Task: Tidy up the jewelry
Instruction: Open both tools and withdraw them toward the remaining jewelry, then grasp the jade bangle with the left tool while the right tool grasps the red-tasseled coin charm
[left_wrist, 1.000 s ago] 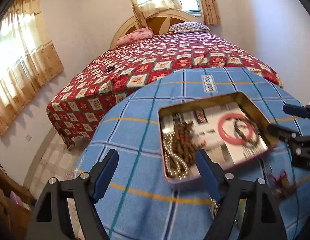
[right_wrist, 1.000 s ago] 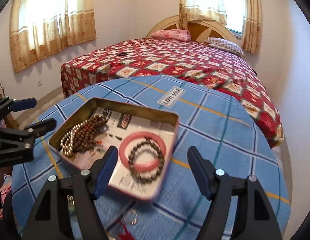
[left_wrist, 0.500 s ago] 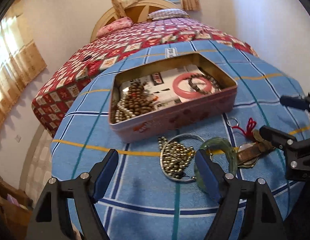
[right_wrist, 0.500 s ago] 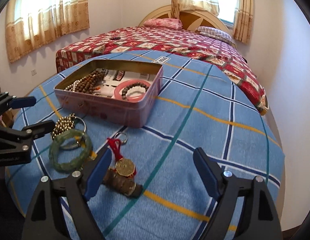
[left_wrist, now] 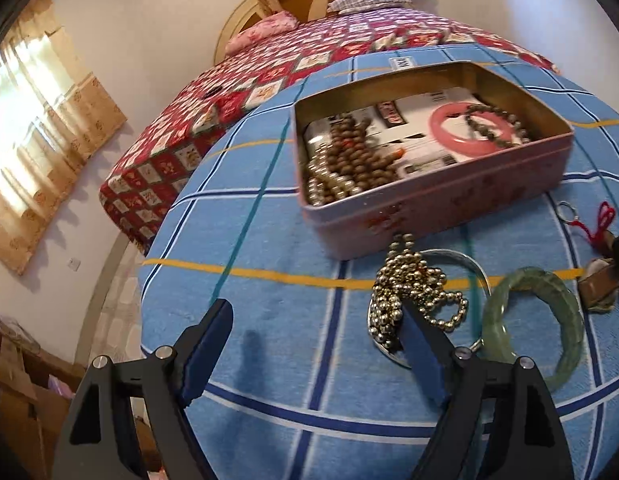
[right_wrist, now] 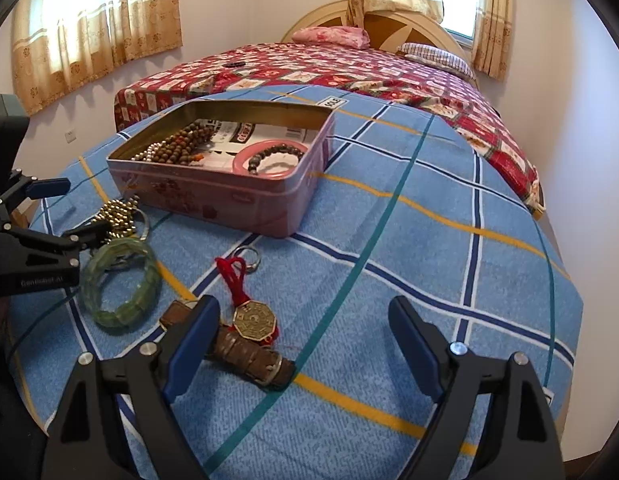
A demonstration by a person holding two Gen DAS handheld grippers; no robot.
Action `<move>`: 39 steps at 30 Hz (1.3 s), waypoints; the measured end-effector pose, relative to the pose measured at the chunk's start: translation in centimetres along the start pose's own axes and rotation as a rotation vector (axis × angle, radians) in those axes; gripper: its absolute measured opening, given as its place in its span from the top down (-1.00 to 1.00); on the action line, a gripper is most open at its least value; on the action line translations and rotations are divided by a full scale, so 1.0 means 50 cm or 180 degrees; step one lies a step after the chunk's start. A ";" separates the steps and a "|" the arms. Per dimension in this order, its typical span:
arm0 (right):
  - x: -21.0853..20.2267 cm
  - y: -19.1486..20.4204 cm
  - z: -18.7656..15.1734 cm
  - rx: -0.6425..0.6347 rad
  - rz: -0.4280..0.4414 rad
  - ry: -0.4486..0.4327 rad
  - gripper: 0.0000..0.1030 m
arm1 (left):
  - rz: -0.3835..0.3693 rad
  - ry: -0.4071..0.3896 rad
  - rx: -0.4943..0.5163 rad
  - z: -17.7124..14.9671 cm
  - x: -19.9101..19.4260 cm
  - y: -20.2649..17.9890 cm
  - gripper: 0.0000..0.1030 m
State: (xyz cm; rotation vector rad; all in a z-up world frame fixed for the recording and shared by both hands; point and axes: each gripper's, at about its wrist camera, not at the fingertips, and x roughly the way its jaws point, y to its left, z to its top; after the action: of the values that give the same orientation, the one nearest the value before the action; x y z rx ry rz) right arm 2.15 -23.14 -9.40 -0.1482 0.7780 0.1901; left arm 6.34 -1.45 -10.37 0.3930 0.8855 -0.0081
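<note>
Pink metal tin [right_wrist: 229, 196], lidless, one in number, stands on the blue checked tablecloth [right_wrist: 409, 248] of a round table, with a bed [right_wrist: 349, 64] in a red patchwork cover behind it. Inside the tin lie four pieces: one long strand of brown wooden beads [left_wrist: 357, 156] heaped at its left end with one strand of pale metallic beads [left_wrist: 329, 188] beside it, and at its right end one pink bangle [left_wrist: 461, 132] with one dark bead bracelet [left_wrist: 497, 124] lying partly across it. All rest on a printed paper lining.

Outside the tin, on the cloth, are five pieces — one heap of gold-coloured beads [left_wrist: 409, 288] lying on one thin silver bangle [left_wrist: 475, 264], one green jade-like bangle [right_wrist: 121, 280] just beside them, one brass octagonal charm on a red cord [right_wrist: 253, 318] with a key ring, and one brown leather strap [right_wrist: 245, 354] under the charm.

The left gripper [left_wrist: 317, 344] hangs low over the cloth, fingers spread apart and holding nothing; its right finger [left_wrist: 421, 348] overlaps the gold beads in view, contact uncertain. The right gripper [right_wrist: 305, 344] is likewise spread wide and empty, its left finger [right_wrist: 193, 340] over the strap.

Compared with half a second before, both grippers are lower and closer to the loose pieces — the jewelry itself has not moved.
</note>
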 end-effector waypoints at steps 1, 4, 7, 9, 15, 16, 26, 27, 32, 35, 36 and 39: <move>0.001 0.000 0.000 -0.0007 -0.0007 0.0002 -0.71 | -0.0059 -0.0013 -0.0065 0.000 -0.004 0.007 -0.61; 0.006 0.001 0.002 -0.0019 -0.0046 0.0010 -0.71 | -0.0123 -0.0086 -0.0097 -0.001 -0.020 0.010 -0.61; 0.010 -0.007 0.001 0.0018 -0.0069 0.0029 -0.70 | -0.0184 -0.0109 -0.0136 0.002 -0.034 0.011 -0.61; 0.006 -0.012 0.002 0.0038 -0.0063 0.0031 -0.70 | -0.0279 -0.0220 -0.0202 0.008 -0.062 0.016 -0.61; -0.010 -0.012 0.008 0.0077 -0.0031 -0.0045 -0.68 | -0.0476 -0.0252 -0.0165 0.009 -0.094 -0.013 -0.61; -0.012 -0.008 0.008 0.0056 -0.0026 -0.0057 -0.65 | -0.0486 -0.0253 -0.0130 0.007 -0.094 -0.025 -0.61; 0.012 0.021 0.005 -0.0050 0.0176 0.0043 0.05 | -0.0784 -0.0139 0.0102 -0.006 -0.072 -0.075 0.48; 0.014 0.024 0.007 -0.0065 0.0177 0.0043 0.06 | -0.0797 -0.0144 0.0113 -0.007 -0.072 -0.077 0.57; 0.028 0.040 0.013 -0.0143 0.0289 0.0074 0.24 | -0.0930 -0.0172 0.0084 -0.008 -0.077 -0.071 0.87; 0.032 0.044 0.015 -0.0155 0.0392 0.0110 0.78 | -0.0937 -0.0223 0.0031 -0.003 -0.085 -0.055 0.87; 0.028 0.042 0.015 -0.0138 0.0416 0.0077 0.81 | -0.0928 -0.0255 0.0006 0.001 -0.091 -0.047 0.87; 0.008 0.036 0.017 -0.0104 0.0445 -0.0048 0.84 | -0.0904 -0.0345 -0.0054 0.012 -0.108 -0.025 0.87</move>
State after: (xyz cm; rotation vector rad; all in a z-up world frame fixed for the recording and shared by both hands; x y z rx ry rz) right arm 2.59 -21.16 -9.20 -0.1232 0.7708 0.3360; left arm 3.14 -3.63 -6.37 0.2459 0.8276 -0.2807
